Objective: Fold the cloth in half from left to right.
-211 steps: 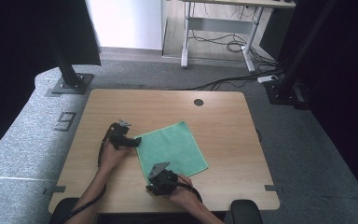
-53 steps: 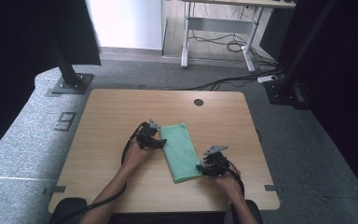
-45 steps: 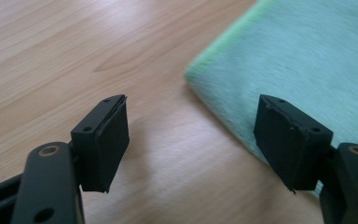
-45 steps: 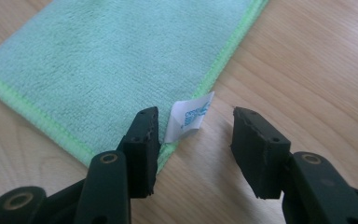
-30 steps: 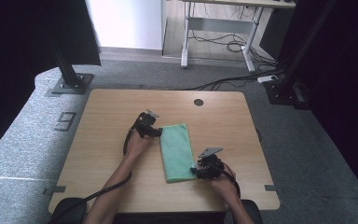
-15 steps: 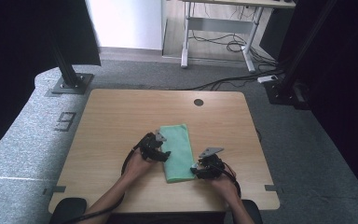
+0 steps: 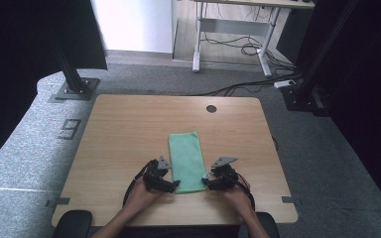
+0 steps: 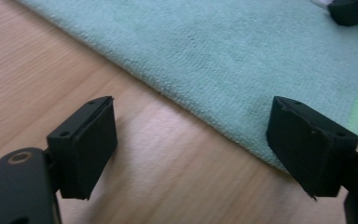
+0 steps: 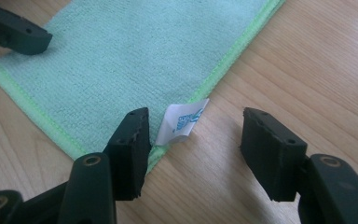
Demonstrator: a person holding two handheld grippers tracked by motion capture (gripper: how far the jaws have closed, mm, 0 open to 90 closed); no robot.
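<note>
Fingers (image 8: 86,144) of the left gripper (image 7: 164,182) had just been opening, empty, beside the folded green cloth (image 7: 186,159) mid-worktop (image 7: 129,124); the right gripper (image 7: 212,180) stood half-open over its tag (image 9: 182,123). Likely next: pinching both near corners for another fold.

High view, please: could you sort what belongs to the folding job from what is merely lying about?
In the job:
folded green microfibre cloth
its white care label
left claw
right claw

Lying about:
wooden table
black cables on the floor
grey metal desk frame
</note>
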